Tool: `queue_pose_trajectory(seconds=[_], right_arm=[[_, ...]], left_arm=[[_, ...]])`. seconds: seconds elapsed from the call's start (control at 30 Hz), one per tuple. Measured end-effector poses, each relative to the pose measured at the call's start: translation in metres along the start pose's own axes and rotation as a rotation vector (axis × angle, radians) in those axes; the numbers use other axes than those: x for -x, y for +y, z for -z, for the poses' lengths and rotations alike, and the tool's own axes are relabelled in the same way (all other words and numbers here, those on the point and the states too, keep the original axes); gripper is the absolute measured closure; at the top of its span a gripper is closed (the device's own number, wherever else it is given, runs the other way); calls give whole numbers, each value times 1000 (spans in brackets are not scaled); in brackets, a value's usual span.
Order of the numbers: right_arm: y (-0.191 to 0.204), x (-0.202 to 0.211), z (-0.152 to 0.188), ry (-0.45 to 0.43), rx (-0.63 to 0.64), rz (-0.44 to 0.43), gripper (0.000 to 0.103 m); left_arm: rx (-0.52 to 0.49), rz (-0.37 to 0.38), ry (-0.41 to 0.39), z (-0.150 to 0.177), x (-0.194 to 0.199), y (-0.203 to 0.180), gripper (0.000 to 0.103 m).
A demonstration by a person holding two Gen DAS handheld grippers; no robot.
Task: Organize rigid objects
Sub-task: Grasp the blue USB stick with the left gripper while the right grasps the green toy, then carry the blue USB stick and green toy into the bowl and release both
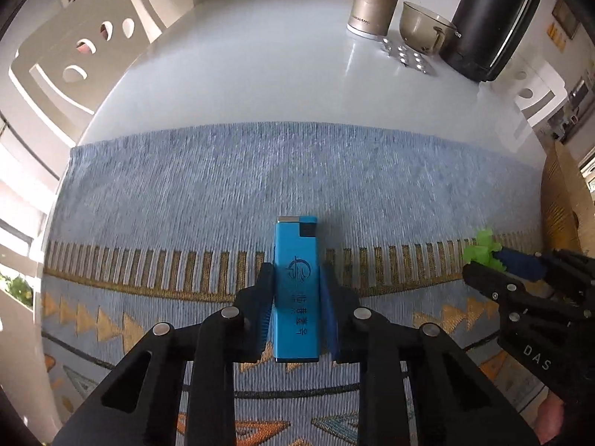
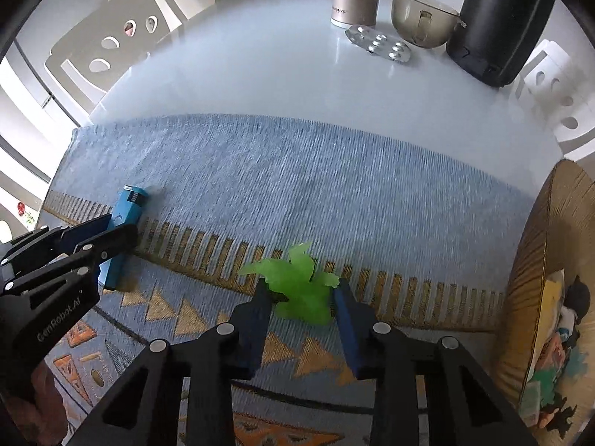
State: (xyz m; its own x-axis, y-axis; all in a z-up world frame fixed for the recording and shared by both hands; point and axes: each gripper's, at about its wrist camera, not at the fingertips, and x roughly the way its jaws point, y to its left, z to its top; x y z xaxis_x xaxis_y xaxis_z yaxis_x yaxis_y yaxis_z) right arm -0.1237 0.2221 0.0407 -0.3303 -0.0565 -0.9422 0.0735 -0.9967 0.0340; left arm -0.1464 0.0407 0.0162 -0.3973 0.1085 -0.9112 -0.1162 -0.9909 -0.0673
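On mat (image 1: pixel 260 171): left fingers (image 1: pixel 266 286) pinch blue lighter (image 1: pixel 296 282); right fingers (image 2: pixel 344 308) pinch green figure (image 2: pixel 297 282), shape blurred, underside hidden.

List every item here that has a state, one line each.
Left gripper: shut on the blue lighter.
Blue lighter: lying flat on the mat, gripped.
Right gripper: shut on the green toy.
Green toy: on the mat, gripped.
Glass bowl: upright, looks empty.
Blister pack: lying flat.

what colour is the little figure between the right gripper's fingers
Translucent bright green figure; clearest in the right wrist view.
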Motion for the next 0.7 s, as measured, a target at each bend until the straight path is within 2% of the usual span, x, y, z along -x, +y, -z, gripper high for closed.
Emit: queue_pose_trajectory(seconds=[0.37, 0.63, 0.7], right_arm=[[4, 19, 25, 13, -47, -49, 72], [17, 47, 59, 1, -39, -86, 72], [21, 58, 82, -5, -6, -86, 72]], left_arm=[[17, 48, 4, 26, 20, 3, 82], [-15, 64, 1, 55, 47, 5, 82], [-27, 65, 0, 64, 56, 3, 82]])
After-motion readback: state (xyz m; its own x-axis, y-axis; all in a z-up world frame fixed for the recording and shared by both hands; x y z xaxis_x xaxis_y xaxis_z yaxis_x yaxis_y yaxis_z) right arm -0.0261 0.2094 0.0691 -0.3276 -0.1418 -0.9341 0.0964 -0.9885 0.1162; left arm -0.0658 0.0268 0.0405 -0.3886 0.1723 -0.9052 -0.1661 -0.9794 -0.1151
